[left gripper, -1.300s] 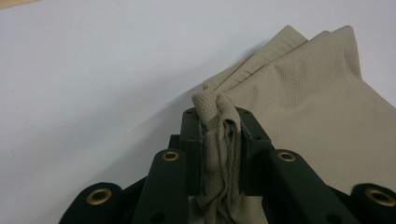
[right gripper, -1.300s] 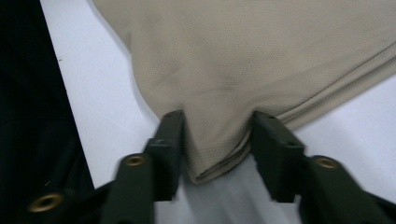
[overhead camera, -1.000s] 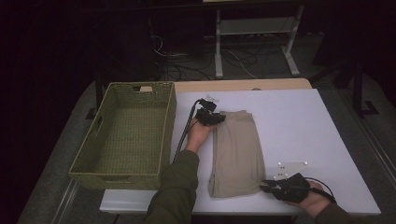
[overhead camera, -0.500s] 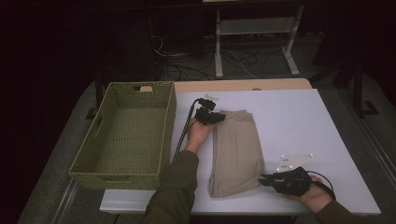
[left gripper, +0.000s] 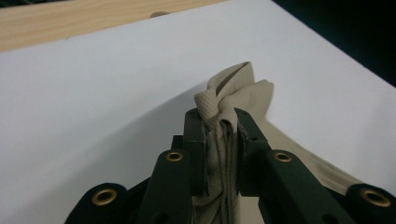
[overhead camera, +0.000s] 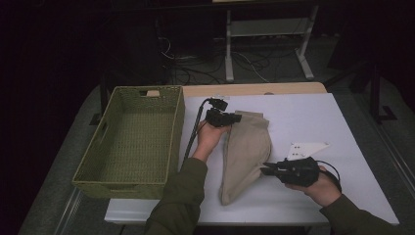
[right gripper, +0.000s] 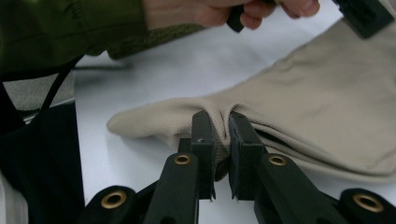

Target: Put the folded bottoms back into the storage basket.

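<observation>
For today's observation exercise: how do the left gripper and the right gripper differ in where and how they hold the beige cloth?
The left gripper pinches the beige cloth at its far end, beside the wicker basket; the right gripper pinches its right edge, nearer the person. The left clamps a thick bunched fold, the right a thinner one. Both are shut on the cloth.

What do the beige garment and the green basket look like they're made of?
The beige garment looks like soft knit fabric, matte: fine ribbed weave, and it bunches and drapes where pinched. The green basket looks woven, perhaps wicker or paper rope: a regular plaited texture on its walls and floor. Exact fibre unclear.
</observation>
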Demonstrator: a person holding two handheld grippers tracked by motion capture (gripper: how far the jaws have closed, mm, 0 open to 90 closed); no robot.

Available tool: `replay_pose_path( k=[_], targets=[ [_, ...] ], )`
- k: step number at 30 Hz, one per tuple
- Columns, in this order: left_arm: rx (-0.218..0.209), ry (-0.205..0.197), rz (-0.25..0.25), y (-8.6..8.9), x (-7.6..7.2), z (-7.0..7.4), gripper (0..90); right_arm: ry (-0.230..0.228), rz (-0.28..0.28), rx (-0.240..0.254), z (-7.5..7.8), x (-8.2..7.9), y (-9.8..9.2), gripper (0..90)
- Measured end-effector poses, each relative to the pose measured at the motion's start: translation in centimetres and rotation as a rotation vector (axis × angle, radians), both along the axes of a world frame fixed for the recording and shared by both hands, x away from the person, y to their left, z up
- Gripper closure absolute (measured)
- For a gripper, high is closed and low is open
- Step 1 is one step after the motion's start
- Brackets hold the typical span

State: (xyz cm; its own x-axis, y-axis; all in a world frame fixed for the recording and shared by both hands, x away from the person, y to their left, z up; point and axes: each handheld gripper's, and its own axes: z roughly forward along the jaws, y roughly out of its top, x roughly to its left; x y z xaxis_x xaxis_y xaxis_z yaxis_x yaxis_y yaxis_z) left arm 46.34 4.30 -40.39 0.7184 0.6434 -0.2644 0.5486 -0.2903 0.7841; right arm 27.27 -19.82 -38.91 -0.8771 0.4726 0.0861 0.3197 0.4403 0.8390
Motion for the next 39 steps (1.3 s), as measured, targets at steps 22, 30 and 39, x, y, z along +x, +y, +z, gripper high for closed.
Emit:
replay_pose_path(
  k=[22,30,39],
  targets=[
    [-0.128,-0.041,-0.013,1.4,-2.1,10.6,77.8,-0.112,0.007,0.084,8.4,4.0,3.3,81.8],
    [-0.178,-0.093,0.005,4.4,-3.5,14.9,77.8,-0.159,0.038,0.099,12.4,5.0,5.5,81.8],
    [-0.178,-0.148,0.048,8.0,-5.1,17.9,77.8,-0.192,0.097,0.097,14.9,5.4,9.0,81.8]
  ],
)
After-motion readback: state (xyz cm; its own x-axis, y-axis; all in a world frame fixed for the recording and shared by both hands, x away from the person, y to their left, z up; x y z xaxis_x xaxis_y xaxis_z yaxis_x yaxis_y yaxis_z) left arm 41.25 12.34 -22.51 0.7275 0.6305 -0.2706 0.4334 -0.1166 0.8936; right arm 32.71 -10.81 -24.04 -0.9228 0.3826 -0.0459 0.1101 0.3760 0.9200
